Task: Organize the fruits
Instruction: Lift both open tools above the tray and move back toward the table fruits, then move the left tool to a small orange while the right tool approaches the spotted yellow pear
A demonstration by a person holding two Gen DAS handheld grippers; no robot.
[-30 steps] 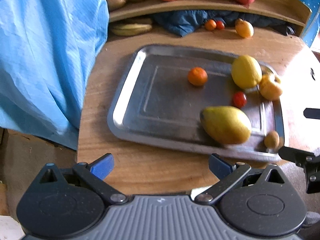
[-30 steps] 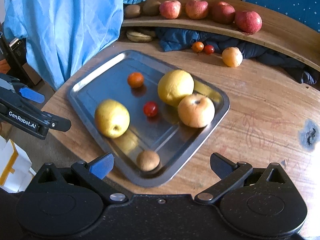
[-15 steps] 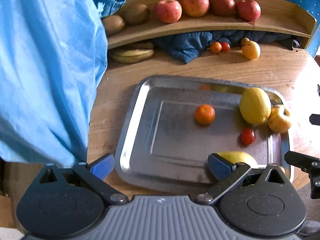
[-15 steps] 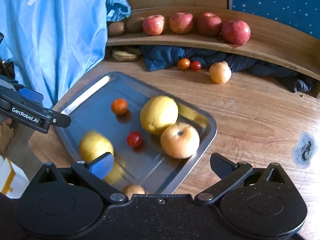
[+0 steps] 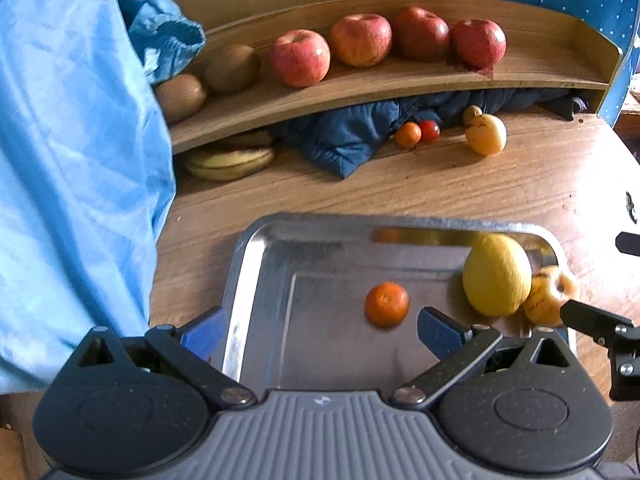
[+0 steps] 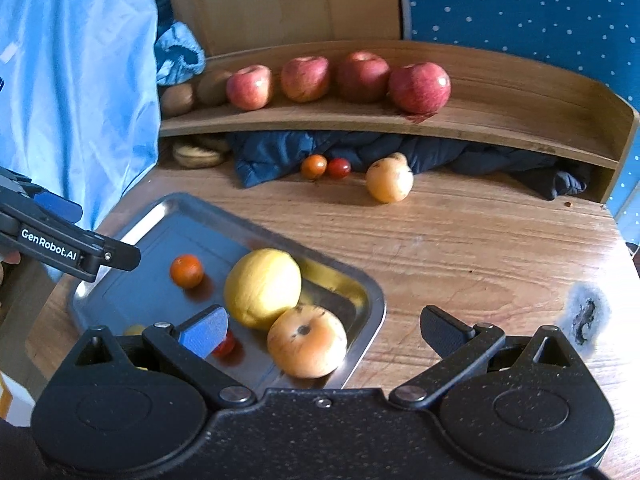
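One legible marking: "GenRobot.AI", white letters on black finger of left gripper (image 6: 72,236), seen in right wrist view at left edge, over tray's (image 6: 372,312) left corner. No other text, label, number or sign readable in either view.

Silver tray (image 6: 362,322) carrying an orange tangerine (image 6: 186,271) and a yellow citrus (image 6: 262,288). Red apples (image 6: 419,87) up top; blue white-dotted wall (image 6: 520,8) behind
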